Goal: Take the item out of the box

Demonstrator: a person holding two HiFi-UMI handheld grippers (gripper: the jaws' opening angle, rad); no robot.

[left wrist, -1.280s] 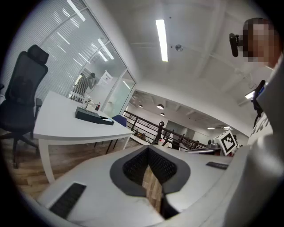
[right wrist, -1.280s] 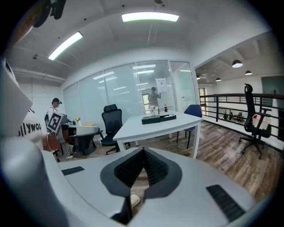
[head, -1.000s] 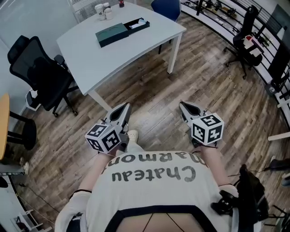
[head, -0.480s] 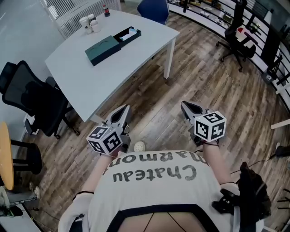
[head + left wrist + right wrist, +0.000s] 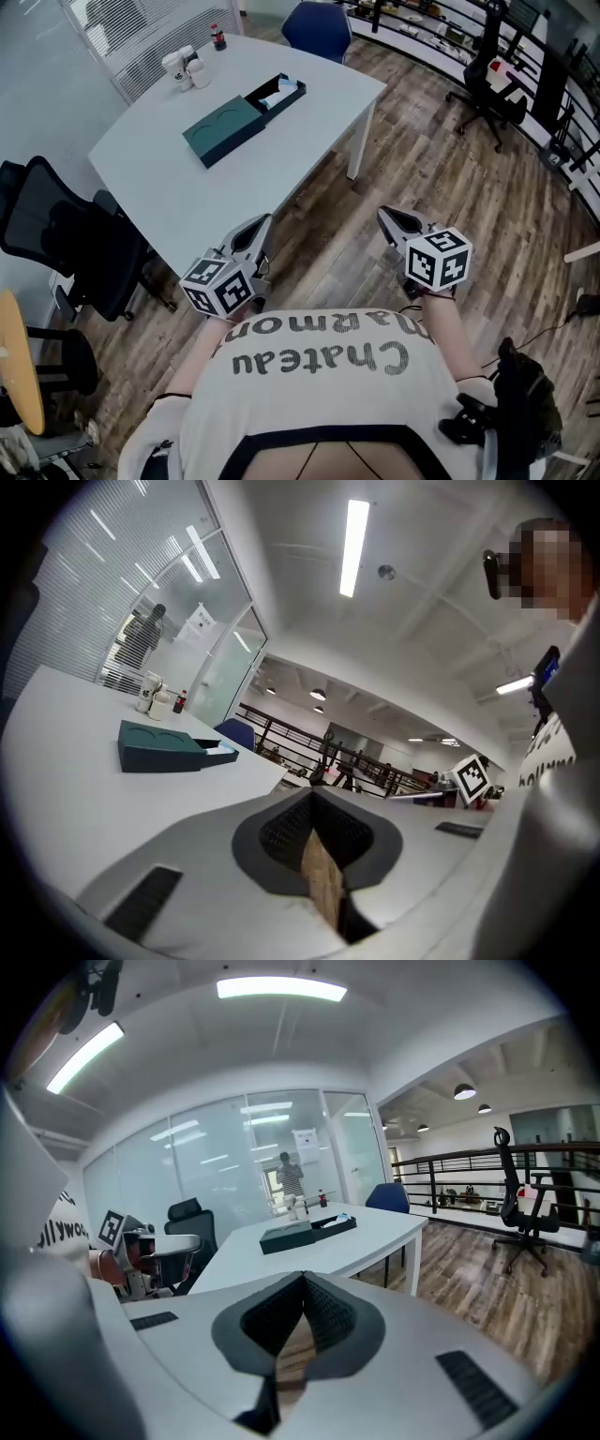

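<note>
A dark green box [image 5: 228, 127] lies on the white table [image 5: 169, 178], its inner tray [image 5: 281, 94] slid out to the right with a pale item [image 5: 284, 91] in it. The left gripper view shows the box [image 5: 157, 746] far ahead at the left, and the right gripper view has the box [image 5: 306, 1232] in the middle distance. My left gripper [image 5: 253, 230] is shut and empty, hanging by the table's near corner. My right gripper [image 5: 387, 219] is also shut and empty, held over the wooden floor. Both are well short of the box.
White cups [image 5: 183, 67] and a small bottle [image 5: 217, 37] stand at the table's far end. A black office chair [image 5: 61, 239] is left of the table, a blue chair [image 5: 317, 23] behind it, another black chair [image 5: 487, 80] far right. A person [image 5: 292, 1179] stands beyond glass.
The table and box have come closer in the head view as both grippers moved forward toward the table. Both stay shut.
</note>
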